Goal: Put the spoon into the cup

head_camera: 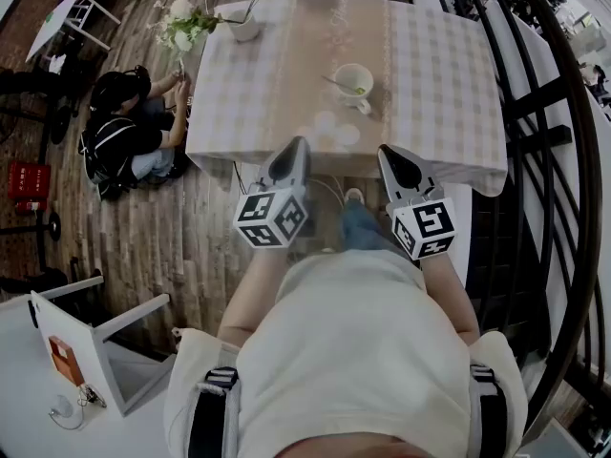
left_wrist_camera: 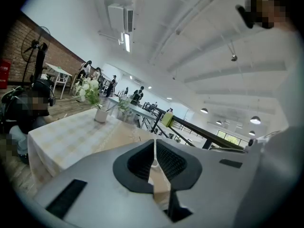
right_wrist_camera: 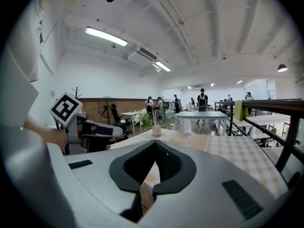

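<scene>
A white cup [head_camera: 353,81] stands on the checked tablecloth [head_camera: 430,74], right of the table's middle. The spoon [head_camera: 341,85] lies inside the cup, with its handle sticking out over the left rim. Both grippers hang at the table's near edge, well short of the cup. My left gripper [head_camera: 300,142] is shut with nothing between its jaws; in the left gripper view its jaws [left_wrist_camera: 154,142] meet. My right gripper [head_camera: 385,150] is likewise shut and empty, and its jaws [right_wrist_camera: 155,143] touch in the right gripper view. The cup is hidden in both gripper views.
A white vase with flowers [head_camera: 243,29] stands at the table's far left corner. A person [head_camera: 134,132] sits on the wooden floor left of the table. A dark metal railing [head_camera: 544,160] runs along the right. A white chair [head_camera: 95,337] stands at the lower left.
</scene>
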